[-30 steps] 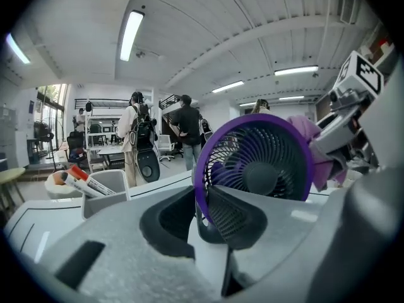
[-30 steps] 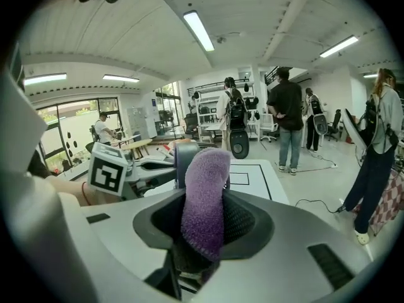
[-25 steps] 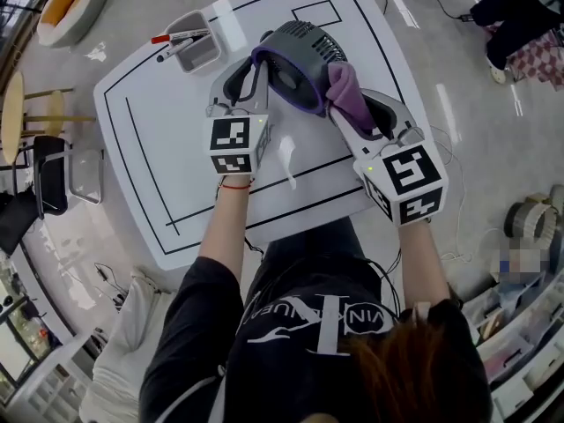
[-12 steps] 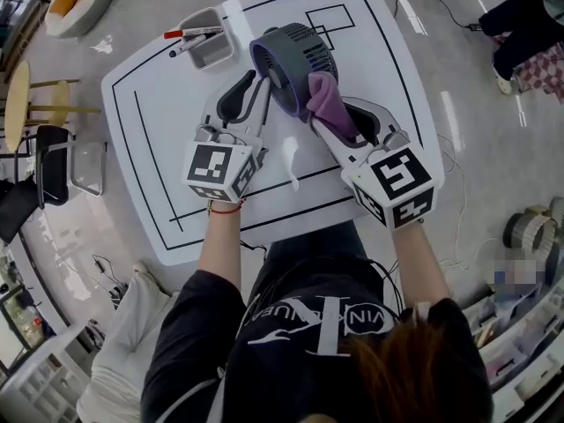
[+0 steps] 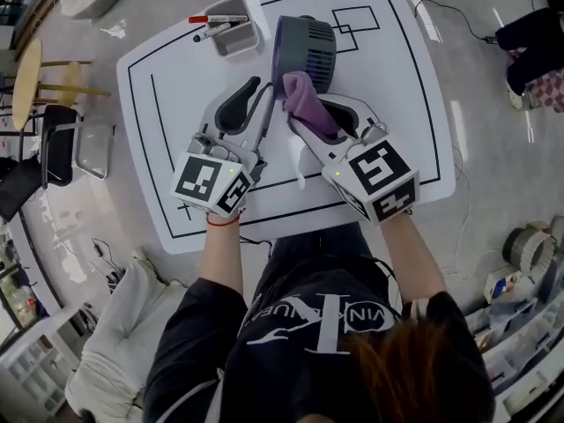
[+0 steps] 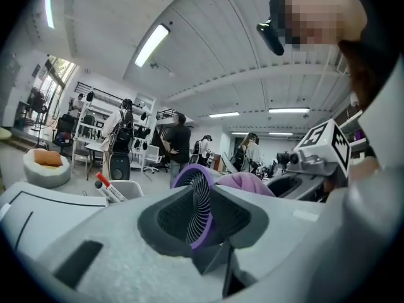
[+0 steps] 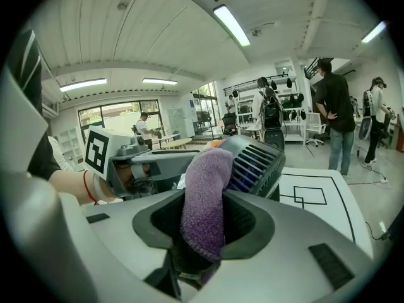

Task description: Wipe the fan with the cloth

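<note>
A grey fan [image 5: 307, 49] with a purple front rim stands on the white table [image 5: 176, 122], its grille facing left. My left gripper [image 5: 265, 86] reaches the rim's near edge. In the left gripper view the rim and grille [image 6: 197, 201] sit edge-on between the pads, which look closed on them. My right gripper [image 5: 301, 113] is shut on a purple cloth [image 5: 306, 102]. The cloth [image 7: 205, 201] presses against the near side of the fan's slatted housing [image 7: 257, 163].
A grey tray [image 5: 236, 37] holding markers [image 5: 214, 18] stands just behind and left of the fan. Black lines mark the table top. A dark chair [image 5: 62, 152] stands on the floor at the left, and a cable [image 5: 458, 16] runs off the right. Several people stand far behind.
The fan has turned from tilted grille-up to grille facing left. The right gripper carried the cloth leftward round the housing to the near side. The left gripper shifted back along the rim.
</note>
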### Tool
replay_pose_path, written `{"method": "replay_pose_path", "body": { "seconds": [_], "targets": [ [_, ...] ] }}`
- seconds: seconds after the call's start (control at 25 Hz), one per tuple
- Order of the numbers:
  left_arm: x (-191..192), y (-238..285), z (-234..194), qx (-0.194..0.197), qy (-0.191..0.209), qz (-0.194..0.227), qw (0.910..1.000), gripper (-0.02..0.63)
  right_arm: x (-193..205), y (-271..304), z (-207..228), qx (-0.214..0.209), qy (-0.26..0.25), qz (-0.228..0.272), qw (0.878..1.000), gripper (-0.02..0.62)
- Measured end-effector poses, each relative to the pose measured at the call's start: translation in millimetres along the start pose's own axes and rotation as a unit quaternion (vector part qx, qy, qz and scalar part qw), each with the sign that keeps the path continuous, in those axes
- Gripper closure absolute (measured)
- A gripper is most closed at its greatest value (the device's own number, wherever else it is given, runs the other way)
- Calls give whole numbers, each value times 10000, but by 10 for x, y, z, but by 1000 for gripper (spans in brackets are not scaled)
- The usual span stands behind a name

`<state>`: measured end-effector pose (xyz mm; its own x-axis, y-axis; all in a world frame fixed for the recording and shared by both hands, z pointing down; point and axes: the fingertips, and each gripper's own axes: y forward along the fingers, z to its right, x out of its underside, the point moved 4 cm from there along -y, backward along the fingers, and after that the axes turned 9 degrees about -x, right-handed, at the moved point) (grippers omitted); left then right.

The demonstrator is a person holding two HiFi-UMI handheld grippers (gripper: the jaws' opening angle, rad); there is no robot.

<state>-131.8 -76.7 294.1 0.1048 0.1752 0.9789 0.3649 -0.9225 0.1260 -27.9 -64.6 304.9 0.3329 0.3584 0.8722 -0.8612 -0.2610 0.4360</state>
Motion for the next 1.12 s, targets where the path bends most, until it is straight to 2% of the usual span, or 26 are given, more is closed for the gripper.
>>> {"method": "replay_pose_path", "body": {
  "seconds": [0.2, 0.36, 0.52, 0.6, 0.76, 0.88, 1.12],
  "targets": [
    [48, -84, -32, -25, 25, -51, 10000, 531, 36, 77, -114, -232, -74, -58, 9997, 445],
    [54, -90, 1, 73, 38, -74, 9999, 524, -9, -72, -106, -314, -8, 147, 9994, 442],
    [102, -42, 81, 294, 170, -178, 9993, 460, -219, -294, 56, -294, 73, 637, 9975, 442],
    [154, -16, 108, 331, 286, -299, 9986, 439, -351, -394, 243, -94, 59, 862, 9962, 442],
    [204, 6, 157, 380, 514, -494, 9967, 437, -663, -532, 689, 591, -255, 1091, 9919, 440],
    [209, 27, 162, 389, 576, -519, 9962, 436, -859, -475, 966, 920, -675, 962, 9888, 439],
    [204, 38, 155, 460, 569, -487, 9961, 426, -991, -162, 1349, 1229, -1374, 557, 9813, 434]
  ]
}}
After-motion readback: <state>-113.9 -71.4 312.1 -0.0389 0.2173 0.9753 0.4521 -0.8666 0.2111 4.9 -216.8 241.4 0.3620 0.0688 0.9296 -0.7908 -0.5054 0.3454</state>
